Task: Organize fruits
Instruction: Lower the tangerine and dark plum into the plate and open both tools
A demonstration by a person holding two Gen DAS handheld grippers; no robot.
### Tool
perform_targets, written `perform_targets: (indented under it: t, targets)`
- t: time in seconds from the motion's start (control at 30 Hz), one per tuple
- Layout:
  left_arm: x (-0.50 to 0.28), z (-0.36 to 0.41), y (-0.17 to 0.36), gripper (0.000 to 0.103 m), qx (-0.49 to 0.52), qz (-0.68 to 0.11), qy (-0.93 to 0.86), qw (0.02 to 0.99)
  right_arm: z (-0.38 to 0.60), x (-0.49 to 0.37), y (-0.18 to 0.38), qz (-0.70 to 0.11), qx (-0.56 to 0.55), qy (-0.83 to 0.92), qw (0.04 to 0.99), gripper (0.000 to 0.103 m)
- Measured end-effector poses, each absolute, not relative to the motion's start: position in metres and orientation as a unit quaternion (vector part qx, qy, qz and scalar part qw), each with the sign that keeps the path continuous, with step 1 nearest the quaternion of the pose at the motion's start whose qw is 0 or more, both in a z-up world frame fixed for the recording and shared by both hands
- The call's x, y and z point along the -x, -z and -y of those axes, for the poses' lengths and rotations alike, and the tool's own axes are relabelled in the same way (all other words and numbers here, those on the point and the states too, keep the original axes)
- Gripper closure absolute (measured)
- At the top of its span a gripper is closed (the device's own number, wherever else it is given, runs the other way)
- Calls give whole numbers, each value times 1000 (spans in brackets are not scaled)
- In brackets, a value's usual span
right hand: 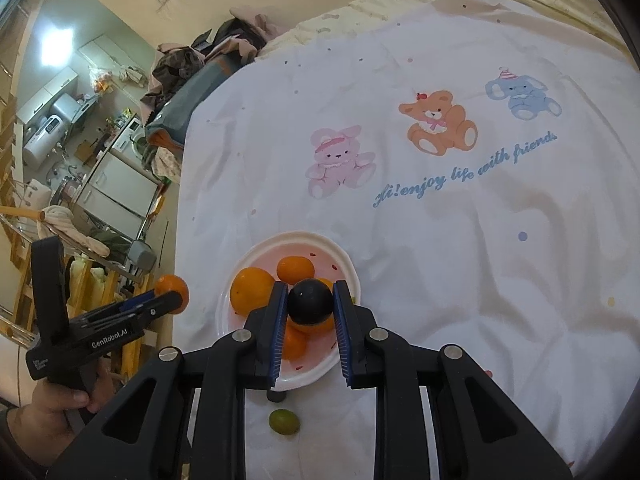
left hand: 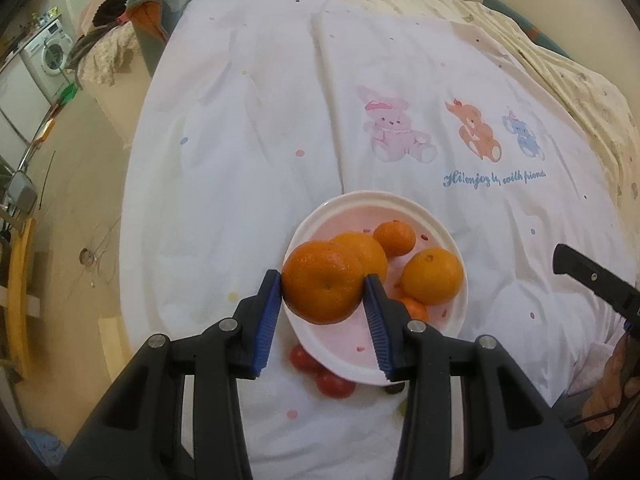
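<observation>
— What are the two grippers doing?

— The left gripper [left hand: 323, 280] is squeezing a big orange [left hand: 322, 282] over the plate [left hand: 460, 304]. The right gripper [right hand: 310, 300] is pinching a dark plum [right hand: 310, 302] above it too.

— Is the sorting done?

— Not yet — I think both fruits are going onto the plate. Red tomatoes [left hand: 320, 372] and a green fruit [right hand: 284, 421] are waiting on the sheet [left hand: 248, 140]. Next, each one needs lowering gently into a free spot, then letting go.
</observation>
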State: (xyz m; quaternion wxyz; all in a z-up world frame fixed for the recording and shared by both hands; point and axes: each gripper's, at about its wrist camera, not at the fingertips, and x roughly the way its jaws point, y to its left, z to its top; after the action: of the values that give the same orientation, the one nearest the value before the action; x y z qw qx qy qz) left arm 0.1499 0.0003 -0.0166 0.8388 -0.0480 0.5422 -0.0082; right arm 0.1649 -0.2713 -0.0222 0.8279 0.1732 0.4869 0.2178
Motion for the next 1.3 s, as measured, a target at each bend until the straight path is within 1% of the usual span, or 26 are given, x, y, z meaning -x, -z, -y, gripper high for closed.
perform_targets:
  t: [0.27,0.7,1.0,1.07,1.17,1.23,1.27,1.3]
  targets:
    - [-177,3,31,66,41,-547,21,836,263,-194,43,-511,-165,-213,816,79]
    - [-227,14,69,65,65,-568,53,819,240,-235,94,-564,-188,-233,770,79]
    - [-245,15,77,65,75,-573,59,814,229,-252,108,-573,-211,-249,752,78]
    - [-249,14,77,65,82,-571,59,814,227,-253,110,-574,-216,-252,748,76]
    - [-253,15,78,65,87,-572,61,813,228,-254,111,-581,-230,-258,737,75]
    - [-256,18,80,65,91,-577,66,809,230,-252,109,-577,-224,-248,745,73]
    - [-256,19,81,65,93,-579,68,807,232,-252,108,-576,-224,-246,747,69]
    - [-257,21,82,65,93,-582,69,805,234,-253,107,-575,-227,-244,747,60]
